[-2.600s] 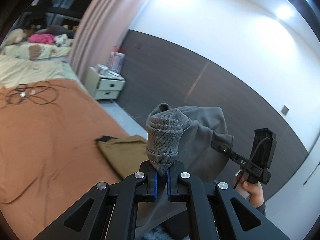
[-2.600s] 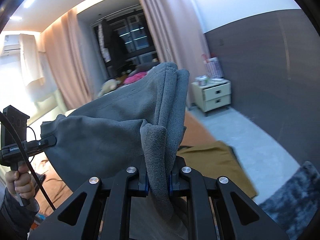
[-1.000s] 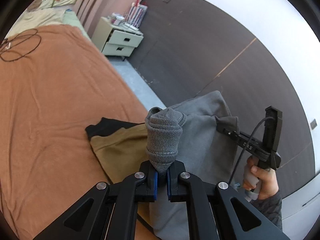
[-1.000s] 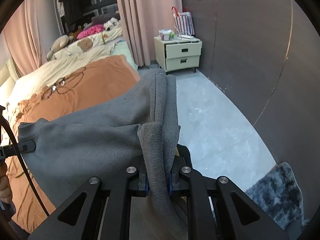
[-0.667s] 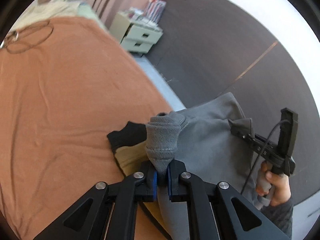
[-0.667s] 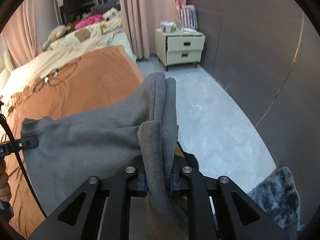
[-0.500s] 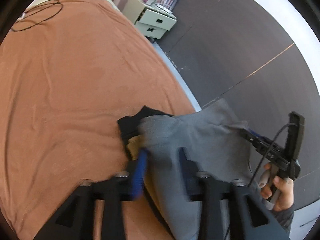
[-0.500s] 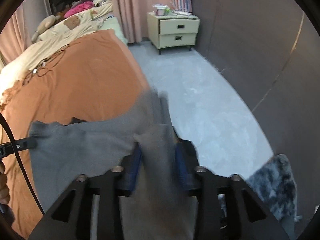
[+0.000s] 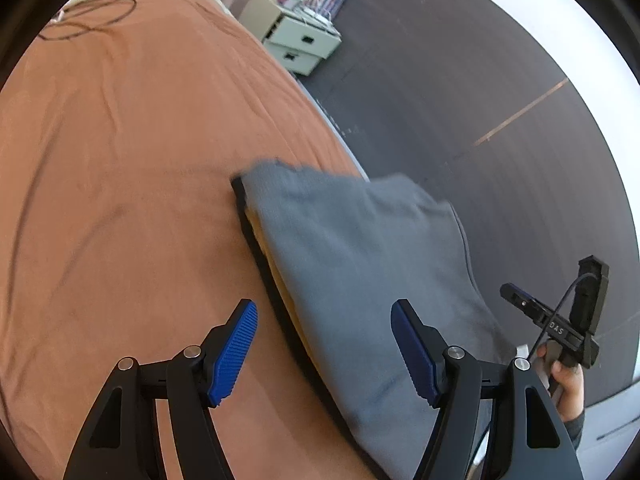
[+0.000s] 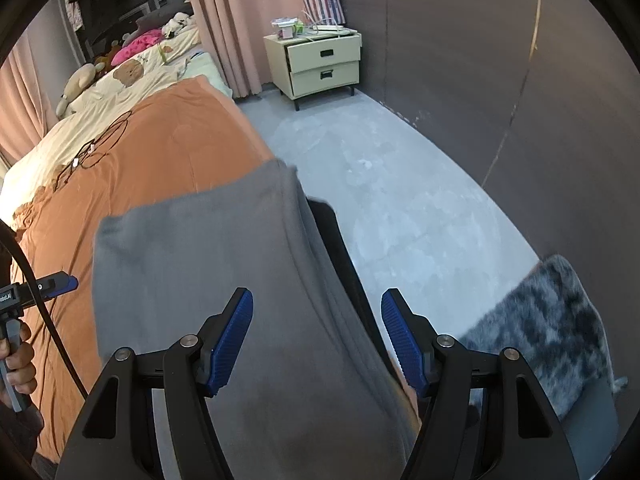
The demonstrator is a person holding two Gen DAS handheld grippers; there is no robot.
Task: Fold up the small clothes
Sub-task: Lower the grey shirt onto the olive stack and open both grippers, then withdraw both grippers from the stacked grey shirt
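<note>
A plain grey garment (image 9: 360, 264) lies over a mustard-yellow one (image 9: 280, 276) and a black one (image 9: 244, 216) on the rust-orange bedspread (image 9: 120, 160), both black claws (left claw (image 9: 324, 352), right claw (image 10: 316, 340)) wear ribbed blue pads (image 10: 230, 340), and the rug (image 10: 552, 328) is mottled grey.

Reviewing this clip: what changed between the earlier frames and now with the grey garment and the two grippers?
Both grippers let go: the left gripper and right gripper, earlier clamped on the grey fleece garment held up in the air, now stand open. The garment has come down onto the folded tan and black clothes at the edge of the orange bedspread. The pile, bedspread and cream nightstand stayed put.
</note>
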